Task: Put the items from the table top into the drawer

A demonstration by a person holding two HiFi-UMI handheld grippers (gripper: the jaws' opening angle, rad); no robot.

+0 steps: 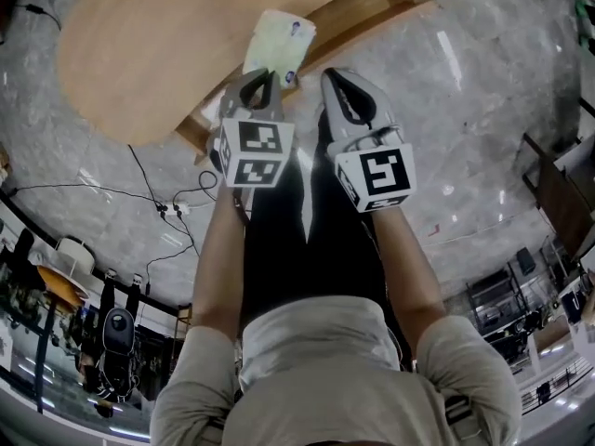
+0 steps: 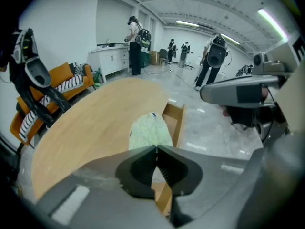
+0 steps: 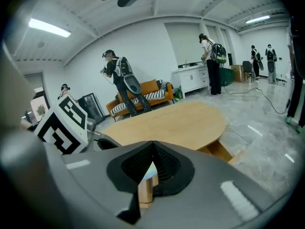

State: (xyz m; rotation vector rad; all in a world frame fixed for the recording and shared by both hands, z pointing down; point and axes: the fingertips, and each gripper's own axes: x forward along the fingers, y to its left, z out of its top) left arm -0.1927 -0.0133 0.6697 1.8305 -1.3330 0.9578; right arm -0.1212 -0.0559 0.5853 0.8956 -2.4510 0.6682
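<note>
Packet (image 1: 279, 43) just beyond tips of left hand-held gripper (image 1: 264, 75)

You wear a beige short-sleeved shirt (image 1: 316, 365) and black trousers (image 1: 279, 240). Your left gripper (image 1: 266, 74) and right gripper (image 1: 330, 75) are grey with black ribbed pads (image 2: 143, 168), each carrying a white cube (image 1: 253, 153) with black square markers.
</note>
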